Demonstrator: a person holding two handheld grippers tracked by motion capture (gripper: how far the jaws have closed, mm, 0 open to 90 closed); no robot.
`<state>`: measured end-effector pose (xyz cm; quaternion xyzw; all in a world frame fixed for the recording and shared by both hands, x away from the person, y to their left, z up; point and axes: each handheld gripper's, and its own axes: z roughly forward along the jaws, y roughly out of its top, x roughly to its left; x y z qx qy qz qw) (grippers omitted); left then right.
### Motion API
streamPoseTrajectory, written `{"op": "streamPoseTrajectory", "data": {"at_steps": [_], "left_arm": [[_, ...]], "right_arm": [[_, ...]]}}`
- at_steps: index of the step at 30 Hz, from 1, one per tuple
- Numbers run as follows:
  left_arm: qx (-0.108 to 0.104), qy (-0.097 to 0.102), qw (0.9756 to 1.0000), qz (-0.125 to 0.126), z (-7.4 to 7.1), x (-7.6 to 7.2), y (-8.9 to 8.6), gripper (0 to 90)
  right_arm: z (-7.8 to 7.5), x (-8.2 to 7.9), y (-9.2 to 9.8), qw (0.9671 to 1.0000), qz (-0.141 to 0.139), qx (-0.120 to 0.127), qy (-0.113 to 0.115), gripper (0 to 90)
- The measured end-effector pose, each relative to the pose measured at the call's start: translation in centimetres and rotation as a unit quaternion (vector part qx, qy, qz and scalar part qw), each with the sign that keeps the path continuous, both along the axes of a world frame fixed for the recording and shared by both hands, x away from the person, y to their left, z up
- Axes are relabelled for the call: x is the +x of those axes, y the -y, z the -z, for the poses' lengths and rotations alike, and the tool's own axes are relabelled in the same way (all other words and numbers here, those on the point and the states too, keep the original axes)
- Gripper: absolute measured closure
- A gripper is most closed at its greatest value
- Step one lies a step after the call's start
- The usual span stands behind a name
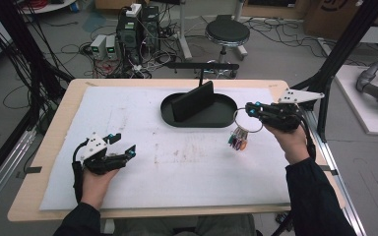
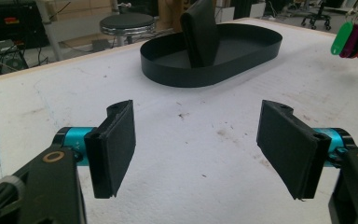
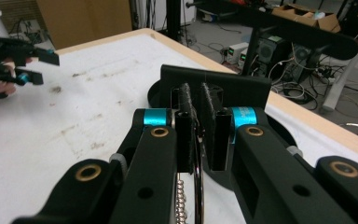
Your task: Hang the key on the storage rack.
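Hand-held gripper on the right (image 1: 250,109) is clenched on a key ring (image 1: 248,121) held above the table (image 1: 128,123) just beside the black tray (image 1: 177,118), coloured tags (image 1: 237,141) dangling below, while the left hand-held gripper (image 1: 124,146) hovers released, well apart.

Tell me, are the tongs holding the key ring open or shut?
Shut. The right tongs pinch the key ring between their pads, and its colourful tags dangle above the table.
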<state>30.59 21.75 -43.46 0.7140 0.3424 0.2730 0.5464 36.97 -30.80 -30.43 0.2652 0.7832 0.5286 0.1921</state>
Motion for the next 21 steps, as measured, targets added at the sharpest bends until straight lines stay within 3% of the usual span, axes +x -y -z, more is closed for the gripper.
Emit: {"op": "streamPoseTrajectory", "data": {"at_steps": [21], "left_arm": [[-0.004,0.000,1.0000,0.006,0.0,0.1,0.1,28.1]], "right_arm": [[-3.3,3.8,-2.1,0.9990,0.031,0.014,0.029,85.5]]}}
